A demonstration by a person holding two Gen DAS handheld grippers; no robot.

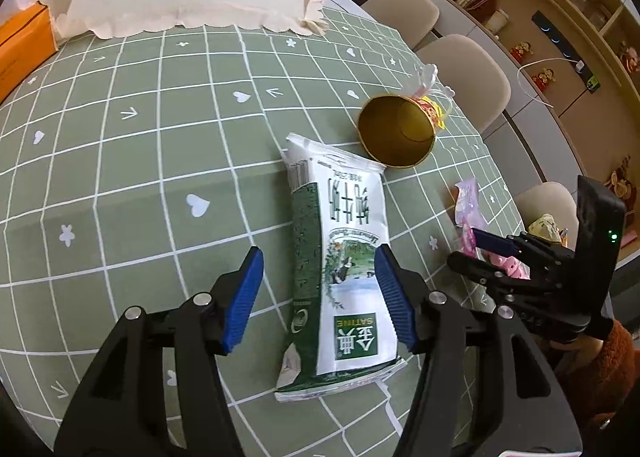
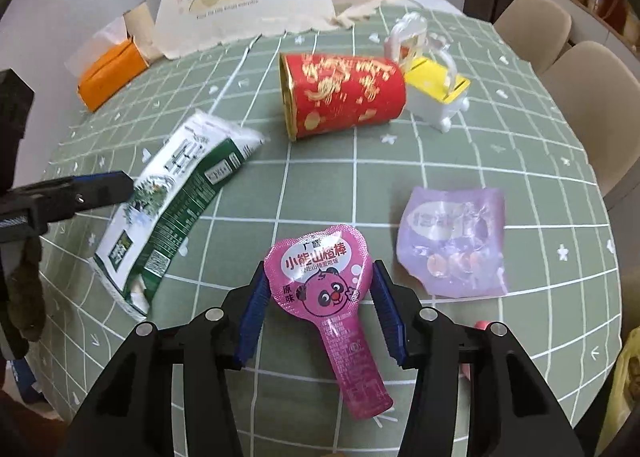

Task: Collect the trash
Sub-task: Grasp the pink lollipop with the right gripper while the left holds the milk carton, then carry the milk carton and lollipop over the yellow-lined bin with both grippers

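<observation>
Jaws of my left gripper (image 1: 320, 297) stand spread, straddling the green-and-white milk pouch (image 1: 340, 269) lying flat on the bench (image 1: 120, 177). My right gripper (image 2: 318, 313) is spread too, with the pink snack wrapper (image 2: 320, 285) between its 2 pads, unpinched. I'd lower both squarely, then close across each pack's narrow width.

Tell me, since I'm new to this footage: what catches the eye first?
The red-and-gold can lying on its side near the table's far edge stands out most, beside a small white-and-yellow box. Nearer, the pink wrapper lies between the open right tongs, with a purple pouch to its right. The green-and-white milk bag lies flat between the open left tongs.
</observation>
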